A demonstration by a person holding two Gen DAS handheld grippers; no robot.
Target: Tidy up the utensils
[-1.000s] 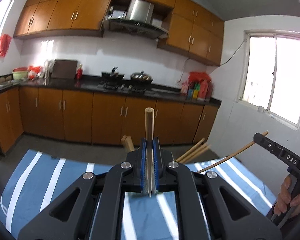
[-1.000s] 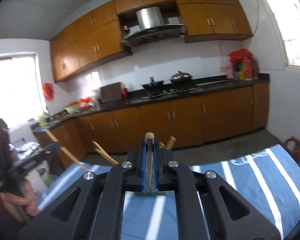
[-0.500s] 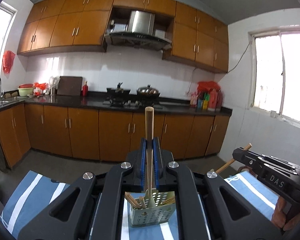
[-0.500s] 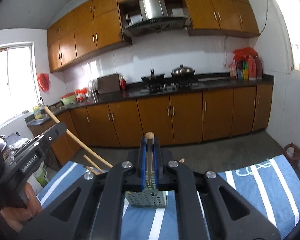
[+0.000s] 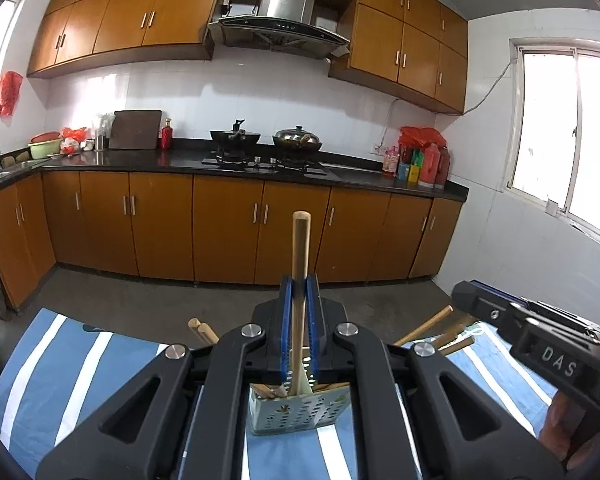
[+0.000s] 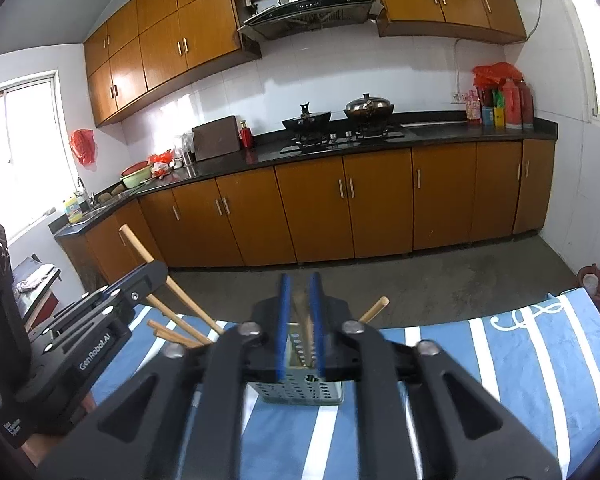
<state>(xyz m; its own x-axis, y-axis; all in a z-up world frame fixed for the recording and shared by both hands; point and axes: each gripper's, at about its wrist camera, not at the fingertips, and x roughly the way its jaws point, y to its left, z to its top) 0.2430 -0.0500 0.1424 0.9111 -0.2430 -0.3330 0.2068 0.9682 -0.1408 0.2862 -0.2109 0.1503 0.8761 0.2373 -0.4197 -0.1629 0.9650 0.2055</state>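
One chopstick (image 5: 300,280) between left fingers (image 5: 286,320).

We see a blue cloth (image 5: 72,364) with white stripes under a pale grey-green perforated holder (image 5: 296,412), whose chopsticks (image 5: 300,280) are light tan wood. The 2 black grippers, left gripper (image 5: 299,320) and right gripper (image 6: 299,320), carry bright blue pads (image 6: 284,320), and white lettering marks their black bodies. Behind them we see orange-brown cabinets (image 5: 228,224), a black countertop (image 6: 440,136), white tiled walls (image 5: 260,96), a silver range hood (image 5: 284,4), a grey floor (image 6: 440,276), red bottles (image 6: 518,104) and a red bag (image 5: 9,92).
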